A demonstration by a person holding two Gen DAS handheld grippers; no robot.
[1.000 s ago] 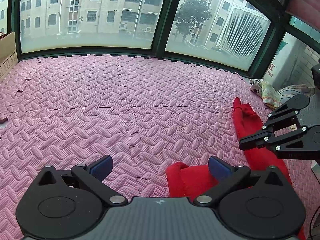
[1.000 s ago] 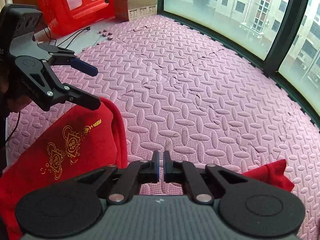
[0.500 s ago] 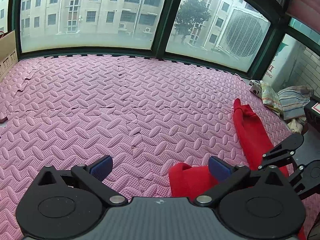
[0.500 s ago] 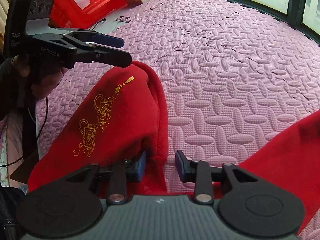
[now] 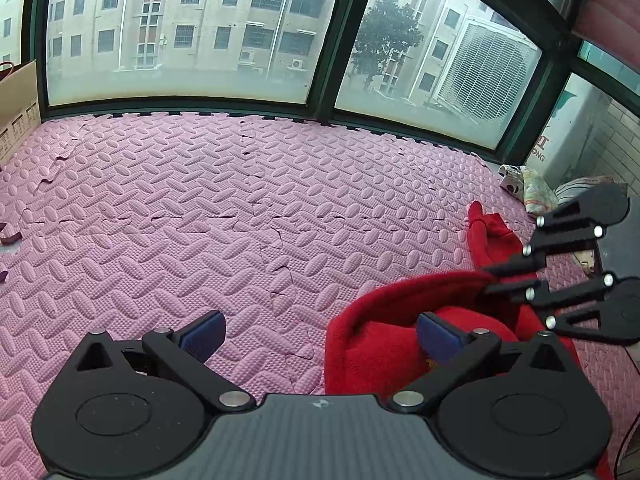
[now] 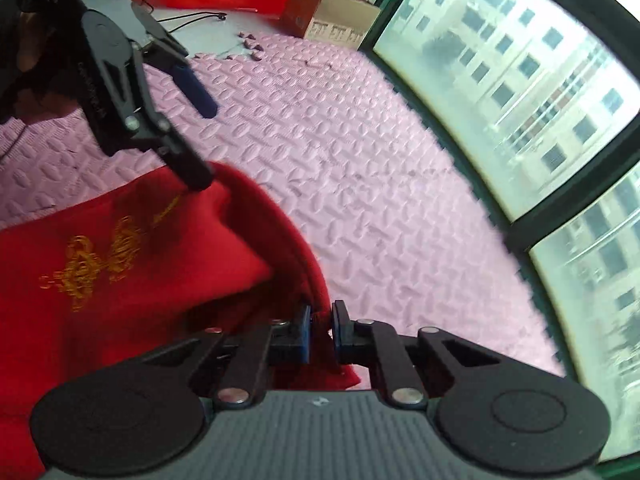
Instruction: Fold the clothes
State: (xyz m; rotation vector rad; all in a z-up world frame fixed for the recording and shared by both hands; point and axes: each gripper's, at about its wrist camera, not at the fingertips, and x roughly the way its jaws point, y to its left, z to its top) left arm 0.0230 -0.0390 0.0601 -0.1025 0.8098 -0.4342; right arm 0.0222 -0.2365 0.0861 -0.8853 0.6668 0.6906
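Right wrist view: my right hand-held gripper [image 6: 320, 330] is pinching the rolled edge of the red garment [image 6: 120, 264], blue pads closed on a thin ridge of cloth with a sliver of it between them. The garment lies partly bunched on the pink foam floor mat [image 6: 340, 152], gold embroidery [image 6: 92, 260] facing up, its held edge lifted into an arch. Left wrist view: my left hand-held gripper [image 5: 318, 332] is spread wide, nothing between its pads; the right-side pad sits over the red heap, the other over bare mat. A long strip of the garment, probably a sleeve, trails away toward the window [image 5: 486, 236]. Risks as I judge them: the pinch is shallow, so a quick pull could slip the cloth out; one grip only means the fabric may swing and collapse into a crooked fold; the trailing strip could drag or tuck under. The frame is motion-blurred, so speed is a concern. Containers: a cardboard box [image 6: 332, 12] stands at the mat's far corner, top open; contents cannot be made out from here.
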